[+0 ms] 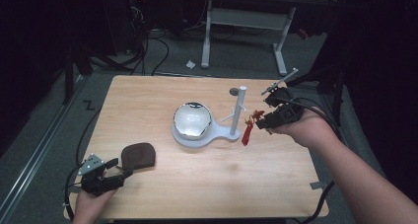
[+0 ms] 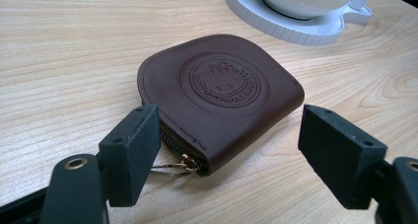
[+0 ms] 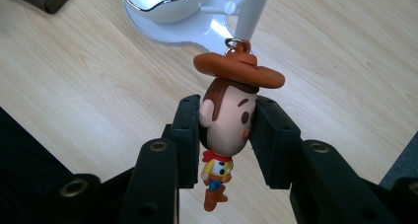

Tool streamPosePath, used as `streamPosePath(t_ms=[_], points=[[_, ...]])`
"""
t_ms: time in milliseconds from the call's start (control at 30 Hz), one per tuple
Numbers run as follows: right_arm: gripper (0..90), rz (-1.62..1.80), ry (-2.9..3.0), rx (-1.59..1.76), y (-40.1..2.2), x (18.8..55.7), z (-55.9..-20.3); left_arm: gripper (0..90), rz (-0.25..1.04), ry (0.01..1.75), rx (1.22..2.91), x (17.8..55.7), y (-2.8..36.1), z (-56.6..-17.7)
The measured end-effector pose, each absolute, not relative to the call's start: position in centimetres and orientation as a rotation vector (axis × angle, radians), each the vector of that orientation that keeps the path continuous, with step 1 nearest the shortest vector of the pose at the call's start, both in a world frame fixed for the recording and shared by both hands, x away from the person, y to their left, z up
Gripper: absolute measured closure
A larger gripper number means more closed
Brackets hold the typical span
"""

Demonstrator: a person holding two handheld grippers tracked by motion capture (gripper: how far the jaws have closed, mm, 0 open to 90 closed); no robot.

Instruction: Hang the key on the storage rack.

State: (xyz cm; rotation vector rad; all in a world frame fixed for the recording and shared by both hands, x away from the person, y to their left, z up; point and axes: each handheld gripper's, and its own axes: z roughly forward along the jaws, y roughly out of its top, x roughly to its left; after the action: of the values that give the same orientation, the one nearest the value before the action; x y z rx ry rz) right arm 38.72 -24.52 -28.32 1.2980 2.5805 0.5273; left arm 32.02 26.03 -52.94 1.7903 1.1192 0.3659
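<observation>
Right hand-held gripper clamped on cowboy figure keychain, above bench right edge. Left hand-held gripper wide open, empty, near front-left corner, facing brown coin pouch.

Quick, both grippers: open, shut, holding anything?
Left gripper: open, empty, jaws either side of the brown pouch.
Right gripper: shut on the cowboy figure.

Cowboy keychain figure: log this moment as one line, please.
right claw: shut on cowboy keychain figure, near white stand | left claw: open, by brown coin pouch | pouch: on table
</observation>
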Motion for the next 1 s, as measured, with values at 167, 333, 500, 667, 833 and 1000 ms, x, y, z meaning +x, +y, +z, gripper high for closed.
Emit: streamPosePath(t_ms=[167, 333, 500, 667, 833, 1000], points=[[65.6, 0.530, 2.572, 1.282, -24.0, 39.3, -28.1, 24.6, 0.365, 1.116, 1.792, 32.0, 26.0, -52.9], [65.6, 0.546, 2.555, 1.284, -23.7, 39.9, -27.6, 24.6, 0.362, 1.115, 1.796, 32.1, 26.0, -53.0], [65.6, 0.556, 2.550, 1.277, -23.2, 40.7, -27.4, 24.6, 0.360, 1.116, 1.795, 32.2, 26.0, -53.0], [65.6, 0.558, 2.551, 1.272, -22.7, 41.1, -27.7, 24.6, 0.359, 1.115, 1.798, 32.2, 26.0, -53.0], [65.6, 0.577, 2.545, 1.290, -22.6, 41.5, -28.3, 24.6, 0.355, 1.110, 1.806, 32.2, 25.9, -53.1], [65.6, 0.580, 2.518, 1.340, -23.7, 41.9, -28.6, 24.7, 0.357, 1.106, 1.809, 32.2, 25.9, -53.1]])
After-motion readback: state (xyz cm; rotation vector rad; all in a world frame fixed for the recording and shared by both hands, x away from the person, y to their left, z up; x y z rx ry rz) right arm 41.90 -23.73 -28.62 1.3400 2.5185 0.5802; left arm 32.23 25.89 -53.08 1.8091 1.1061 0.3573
